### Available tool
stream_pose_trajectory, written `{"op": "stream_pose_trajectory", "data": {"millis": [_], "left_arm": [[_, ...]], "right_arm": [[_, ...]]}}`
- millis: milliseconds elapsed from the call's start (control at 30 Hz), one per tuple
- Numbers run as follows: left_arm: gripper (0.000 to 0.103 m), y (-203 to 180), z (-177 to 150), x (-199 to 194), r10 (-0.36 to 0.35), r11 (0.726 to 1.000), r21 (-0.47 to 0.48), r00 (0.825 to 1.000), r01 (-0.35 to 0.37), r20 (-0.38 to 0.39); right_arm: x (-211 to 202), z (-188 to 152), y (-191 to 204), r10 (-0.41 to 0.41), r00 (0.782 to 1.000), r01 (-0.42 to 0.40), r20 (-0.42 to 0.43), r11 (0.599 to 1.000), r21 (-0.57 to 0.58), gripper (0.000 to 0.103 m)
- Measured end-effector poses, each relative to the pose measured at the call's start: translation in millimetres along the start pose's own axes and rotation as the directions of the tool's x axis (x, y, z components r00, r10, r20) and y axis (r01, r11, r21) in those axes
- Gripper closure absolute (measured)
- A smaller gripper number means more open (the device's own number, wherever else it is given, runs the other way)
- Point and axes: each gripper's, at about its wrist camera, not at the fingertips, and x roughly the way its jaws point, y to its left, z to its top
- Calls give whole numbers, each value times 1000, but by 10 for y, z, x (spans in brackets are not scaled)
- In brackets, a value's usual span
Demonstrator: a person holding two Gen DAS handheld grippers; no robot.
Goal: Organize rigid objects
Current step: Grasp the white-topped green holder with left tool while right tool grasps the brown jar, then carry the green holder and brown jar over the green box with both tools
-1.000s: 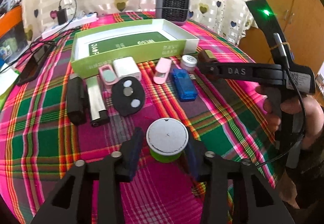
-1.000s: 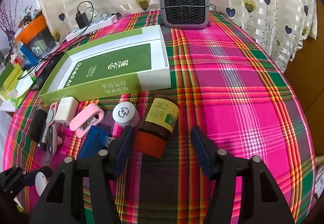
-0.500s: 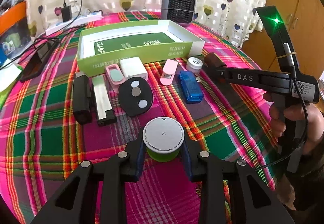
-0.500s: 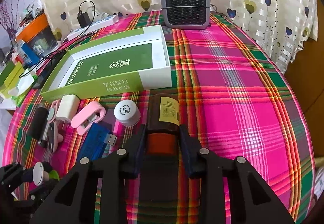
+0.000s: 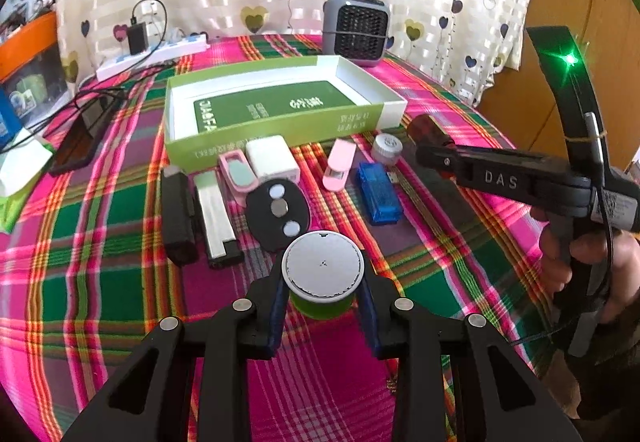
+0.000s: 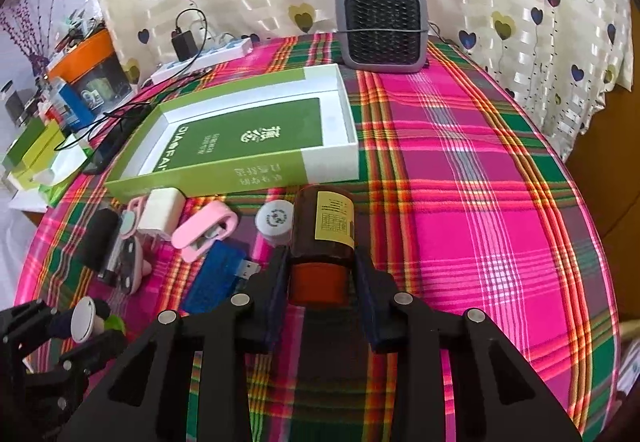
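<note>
My left gripper (image 5: 322,298) is shut on a green jar with a grey lid (image 5: 322,266), held just above the plaid cloth. My right gripper (image 6: 320,274) is shut on a brown bottle with a yellow label (image 6: 325,230), lying along the fingers. It also shows in the left wrist view (image 5: 428,130). An open green and white box (image 5: 272,102) lies beyond both, empty inside; in the right wrist view the box (image 6: 240,138) is ahead to the left. The left gripper and its jar (image 6: 86,322) show at the lower left of the right wrist view.
In front of the box lie a black key fob (image 5: 278,212), a silver lighter (image 5: 216,218), a black block (image 5: 178,214), a white charger (image 5: 272,158), pink clips (image 5: 339,164), a blue USB stick (image 5: 378,192) and a small white jar (image 5: 387,147). A grey heater (image 6: 382,28) stands behind.
Both grippers closed, the left on the green jar and the right on the brown bottle, which turned to lie along the fingers. Both objects have since lifted slightly.
</note>
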Motion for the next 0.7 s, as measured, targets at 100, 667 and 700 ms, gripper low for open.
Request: {"op": "stream_pose_trajectory", "data": {"millis": [100, 667, 700], "left_arm": [[73, 17, 70, -31, 2, 1000, -1, 1000, -2, 10], [73, 233, 586, 14, 0, 1000, -5, 999, 0, 34], [73, 254, 615, 29, 0, 1000, -9, 999, 0, 33]], "right_arm": [[-44, 34, 34, 6, 1000, -5, 11, 1000, -11, 70], [-110, 382, 122, 26, 998, -24, 50, 999, -46, 70], [-100, 404, 125, 26, 998, -24, 49, 999, -47, 70]]}}
